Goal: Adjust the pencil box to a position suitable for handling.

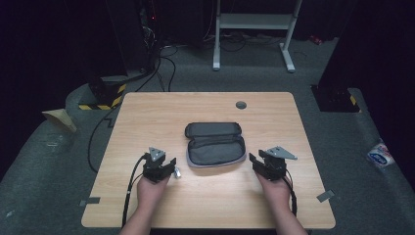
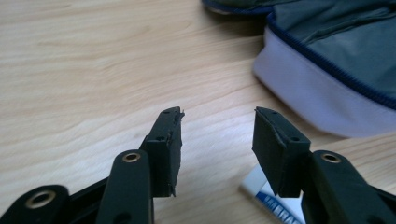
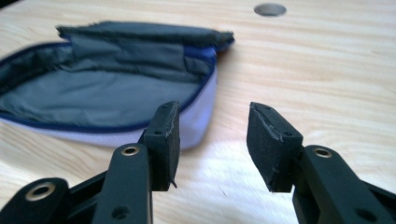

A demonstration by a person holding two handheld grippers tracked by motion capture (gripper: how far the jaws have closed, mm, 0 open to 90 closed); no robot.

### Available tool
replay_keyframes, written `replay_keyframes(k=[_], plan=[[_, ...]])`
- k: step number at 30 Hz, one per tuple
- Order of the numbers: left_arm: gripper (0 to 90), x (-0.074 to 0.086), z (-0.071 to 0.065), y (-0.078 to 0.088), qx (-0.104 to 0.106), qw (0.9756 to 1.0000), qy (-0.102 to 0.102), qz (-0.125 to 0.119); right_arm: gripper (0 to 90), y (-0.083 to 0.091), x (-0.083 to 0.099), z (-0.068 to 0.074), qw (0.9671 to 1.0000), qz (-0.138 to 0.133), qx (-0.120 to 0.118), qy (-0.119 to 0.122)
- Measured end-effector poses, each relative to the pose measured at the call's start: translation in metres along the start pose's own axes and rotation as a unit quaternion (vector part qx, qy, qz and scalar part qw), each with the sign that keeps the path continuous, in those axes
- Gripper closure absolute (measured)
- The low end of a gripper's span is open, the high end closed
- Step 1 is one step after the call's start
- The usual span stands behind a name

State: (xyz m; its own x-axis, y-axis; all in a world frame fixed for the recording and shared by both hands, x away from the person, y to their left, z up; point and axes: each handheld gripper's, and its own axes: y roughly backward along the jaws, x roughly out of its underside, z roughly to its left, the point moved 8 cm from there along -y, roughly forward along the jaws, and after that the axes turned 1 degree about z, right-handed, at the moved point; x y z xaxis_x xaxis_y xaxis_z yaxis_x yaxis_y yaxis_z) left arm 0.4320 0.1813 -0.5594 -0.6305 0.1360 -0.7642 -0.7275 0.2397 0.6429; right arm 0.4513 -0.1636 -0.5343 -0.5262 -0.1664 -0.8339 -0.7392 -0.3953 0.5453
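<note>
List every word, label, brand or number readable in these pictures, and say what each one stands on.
No text can be read in full.
Eraser beside the left gripper: white capitals on its blue band, cut off by the jaw and the frame edge; perhaps "ERA", not certain.
Packet on the floor right of the table: a blue oval logo, too small and blurred to read.
Open pencil case: no lettering visible.

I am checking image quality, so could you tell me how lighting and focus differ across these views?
High view: wooden table evenly lit, surroundings dark. Left gripper view: open grey fabric zip pouch soft, slightly blurred. Right gripper view: the pouch's far flap blurred.
</note>
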Motion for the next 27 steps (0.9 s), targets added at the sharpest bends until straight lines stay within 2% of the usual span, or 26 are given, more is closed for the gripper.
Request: replay_keyframes(k=[5, 6, 14, 17, 21, 22, 25, 27], plan=[[50.6, 0.007, 0.003, 0.004, 0.0, 1.0, 0.002, 0.0, 54.0, 0.003, 0.01, -0.006, 1.0, 0.006, 0.006, 0.001], [50.4, 0.008, 0.003, 0.006, 0.001, 1.0, 0.004, 0.001, 55.0, 0.006, 0.017, -0.009, 0.9998, 0.01, 0.014, 0.002], [49.9, 0.019, 0.011, 0.022, 0.003, 0.9999, 0.009, -0.009, 55.5, 0.016, 0.035, -0.02, 0.9991, 0.025, 0.035, 0.005], [50.0, 0.023, 0.018, 0.025, -0.002, 1.0, 0.004, -0.004, 54.3, 0.021, 0.047, -0.028, 0.998, 0.038, 0.051, -0.001], [50.1, 0.033, 0.027, 0.029, -0.014, 0.9999, -0.002, 0.01, 53.7, 0.026, 0.053, -0.033, 0.9974, 0.042, 0.059, -0.002], [50.1, 0.036, 0.03, 0.029, -0.014, 0.9998, -0.001, 0.014, 53.8, 0.03, 0.057, -0.036, 0.9964, 0.05, 0.069, 0.002], [50.1, 0.044, 0.035, 0.03, -0.016, 0.9995, 0.006, 0.025, 53.0, 0.032, 0.061, -0.038, 0.9955, 0.058, 0.074, 0.004], [50.1, 0.048, 0.037, 0.031, -0.025, 0.9994, 0.001, 0.023, 51.2, 0.035, 0.067, -0.039, 0.9936, 0.076, 0.082, 0.016]])
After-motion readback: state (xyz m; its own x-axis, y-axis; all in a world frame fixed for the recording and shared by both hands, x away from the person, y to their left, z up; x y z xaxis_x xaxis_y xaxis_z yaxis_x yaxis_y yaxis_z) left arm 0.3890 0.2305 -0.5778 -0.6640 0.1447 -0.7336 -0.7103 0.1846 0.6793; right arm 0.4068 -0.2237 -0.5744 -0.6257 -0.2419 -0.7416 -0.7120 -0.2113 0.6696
